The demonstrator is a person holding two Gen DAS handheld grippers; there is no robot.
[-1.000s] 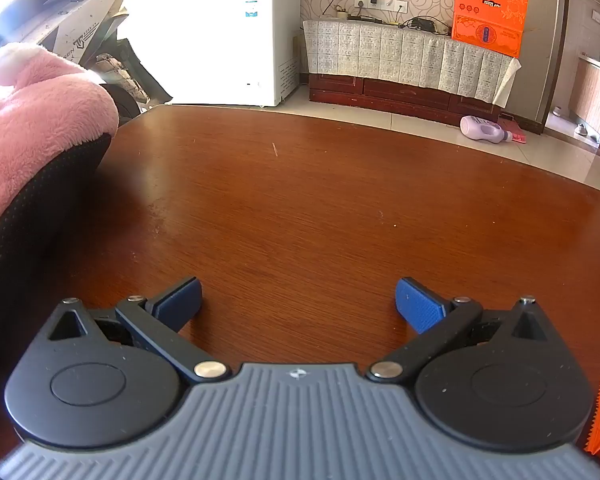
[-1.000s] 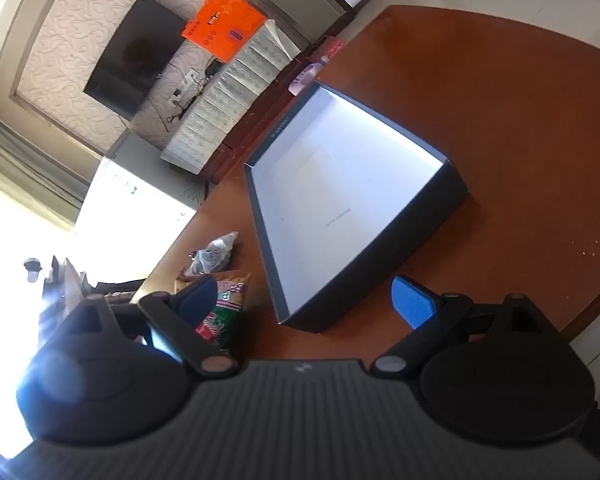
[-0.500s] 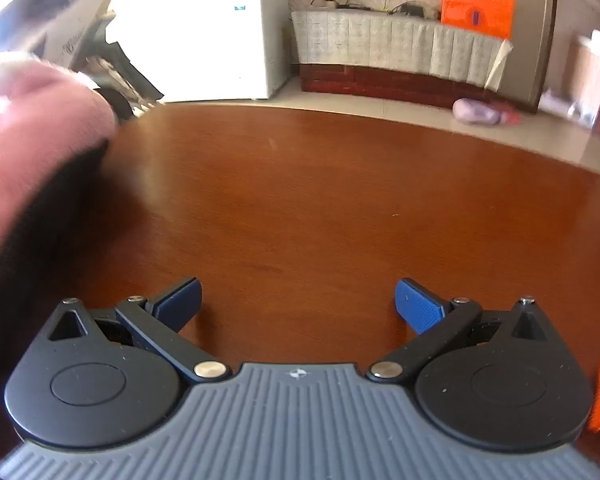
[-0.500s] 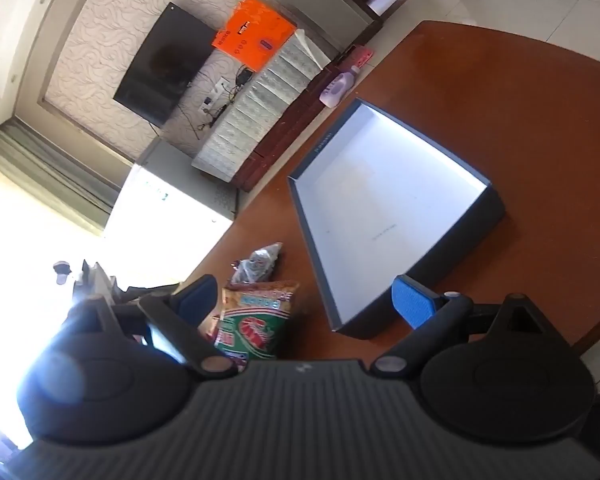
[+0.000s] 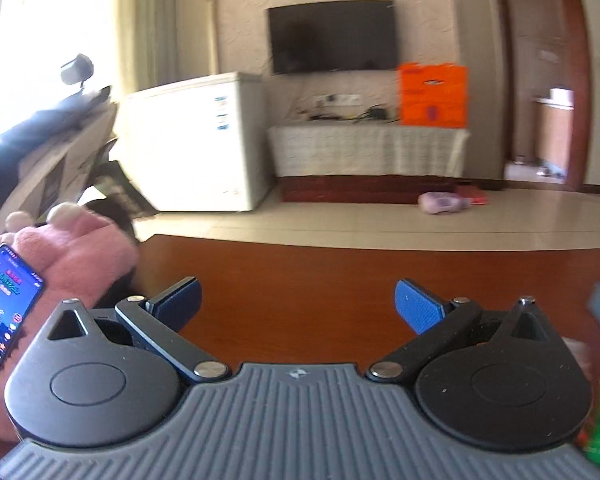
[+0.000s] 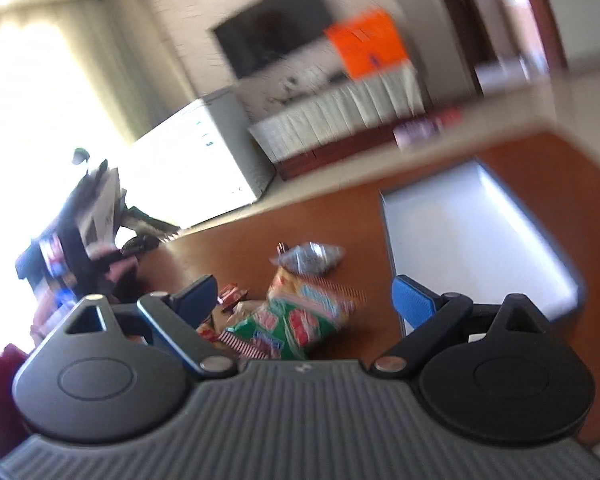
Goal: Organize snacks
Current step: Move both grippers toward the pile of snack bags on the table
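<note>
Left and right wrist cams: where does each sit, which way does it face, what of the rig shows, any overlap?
Left wrist: on the left claw, looking level across the brown table toward the TV wall; shows its open blue fingers, holding nothing, a phone at left.
Right wrist: on the right claw, rolled, looking over the snack bags with the open box at right; fingers open, holding nothing.
Shared: table, TV, orange box, white freezer.

Both wrist views low over the table (image 5: 300, 276), facing the television (image 5: 334, 36), right tilted
</note>
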